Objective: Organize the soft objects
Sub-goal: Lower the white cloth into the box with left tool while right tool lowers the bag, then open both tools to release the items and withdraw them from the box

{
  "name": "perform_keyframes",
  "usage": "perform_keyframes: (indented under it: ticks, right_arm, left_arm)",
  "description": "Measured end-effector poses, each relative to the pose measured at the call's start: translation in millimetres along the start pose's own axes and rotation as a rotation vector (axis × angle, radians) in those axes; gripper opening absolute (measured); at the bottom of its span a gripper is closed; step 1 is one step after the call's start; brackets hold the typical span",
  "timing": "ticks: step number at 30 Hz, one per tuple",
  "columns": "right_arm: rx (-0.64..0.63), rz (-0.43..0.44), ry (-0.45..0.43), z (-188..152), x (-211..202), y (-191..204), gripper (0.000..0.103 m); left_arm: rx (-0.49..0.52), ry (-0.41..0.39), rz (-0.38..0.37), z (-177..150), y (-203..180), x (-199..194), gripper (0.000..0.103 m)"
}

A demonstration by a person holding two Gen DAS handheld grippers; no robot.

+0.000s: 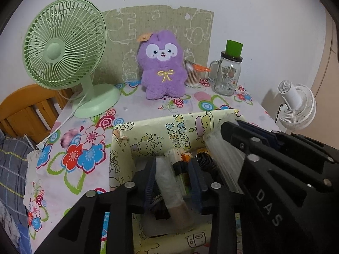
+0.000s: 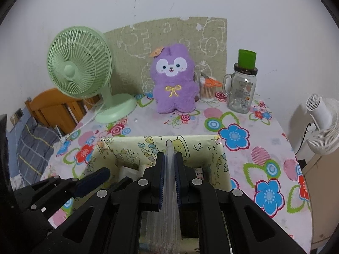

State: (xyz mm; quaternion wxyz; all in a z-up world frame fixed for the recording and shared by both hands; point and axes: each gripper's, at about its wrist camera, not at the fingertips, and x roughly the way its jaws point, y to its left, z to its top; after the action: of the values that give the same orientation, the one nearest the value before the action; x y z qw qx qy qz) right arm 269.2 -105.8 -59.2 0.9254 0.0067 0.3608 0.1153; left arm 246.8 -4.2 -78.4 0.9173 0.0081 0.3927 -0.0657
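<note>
Right tool [image 2: 169, 169] pinching clear plastic bag [image 2: 168, 190] over box [image 2: 220, 158]; left tool [image 1: 172, 176] parted around white roll [image 1: 167, 182].

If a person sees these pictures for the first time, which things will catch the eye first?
Probably the purple plush toy, upright at the back of the flowered tablecloth, with the green fan to its left. Nearer the camera, the right tongs clamp a clear ribbed plastic strip above the paper-lined box.
</note>
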Motion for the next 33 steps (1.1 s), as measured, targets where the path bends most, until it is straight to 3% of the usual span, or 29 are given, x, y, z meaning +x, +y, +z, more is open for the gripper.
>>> perform_keyframes:
  ticks: [5,7,10,15,20,33]
  right_arm:
    - [-0.001,-0.009,0.038,-3,11,-2,0.02]
    - [-0.001,-0.013,0.054,-4,14,-4,0.042]
    - [0.012,-0.015,0.035,-7,10,-7,0.06]
    - [0.015,-0.034,0.026,-7,4,-10,0.062]
    - [0.007,-0.05,0.025,-10,-4,-11,0.071]
    - [-0.006,-0.083,-0.044,-20,-46,-9,0.087]
  left_arm:
    - [0.001,0.018,0.003,-1,0,6,0.045]
    - [0.003,0.018,0.008,-2,0,6,0.059]
    - [0.008,0.02,0.016,-3,-1,5,0.065]
    - [0.016,0.007,0.019,-4,-4,-2,0.076]
    - [0.028,-0.022,0.017,-5,-9,-13,0.089]
    - [0.031,-0.038,0.014,-17,-21,-42,0.093]
